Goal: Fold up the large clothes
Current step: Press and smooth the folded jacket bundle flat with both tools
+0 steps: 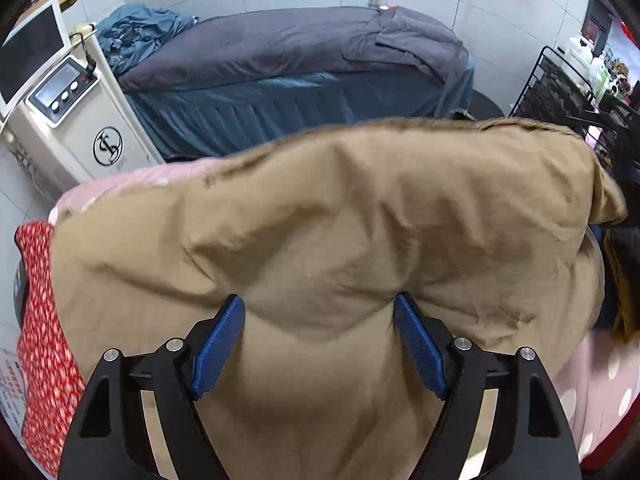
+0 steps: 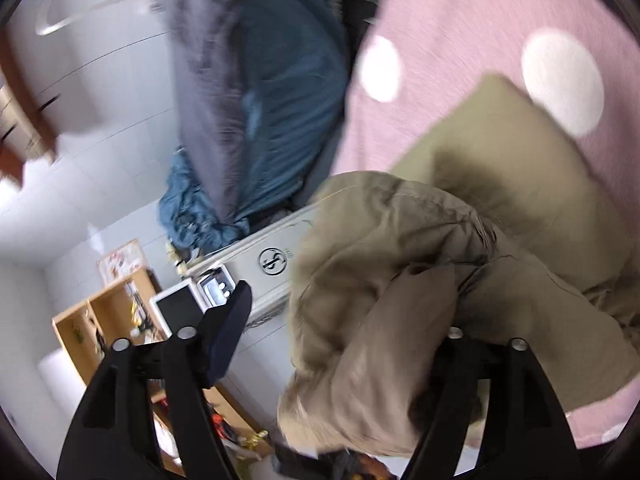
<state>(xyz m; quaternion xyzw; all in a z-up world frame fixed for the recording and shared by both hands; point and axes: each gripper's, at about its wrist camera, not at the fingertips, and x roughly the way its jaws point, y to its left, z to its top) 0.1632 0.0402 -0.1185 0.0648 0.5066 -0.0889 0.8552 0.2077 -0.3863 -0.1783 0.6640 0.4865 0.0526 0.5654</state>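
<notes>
A large tan padded coat [image 1: 340,220] lies on a pink sheet with white dots [image 1: 600,384]. My left gripper [image 1: 320,308] has its blue pads [image 1: 220,344] spread wide, with a thick bulge of the coat between them. In the right wrist view the coat [image 2: 400,280] is bunched and tilted against the pink sheet [image 2: 480,32]. My right gripper [image 2: 340,312] is open; its left finger [image 2: 232,328] stands free in the air, and the coat drapes over the right finger and hides it.
A bed with a grey duvet and teal skirt [image 1: 288,64] stands behind. A white machine with a control panel [image 1: 72,120] is at the left. A red patterned cloth [image 1: 44,340] hangs at the left edge. A black wire rack [image 1: 560,92] is at the right.
</notes>
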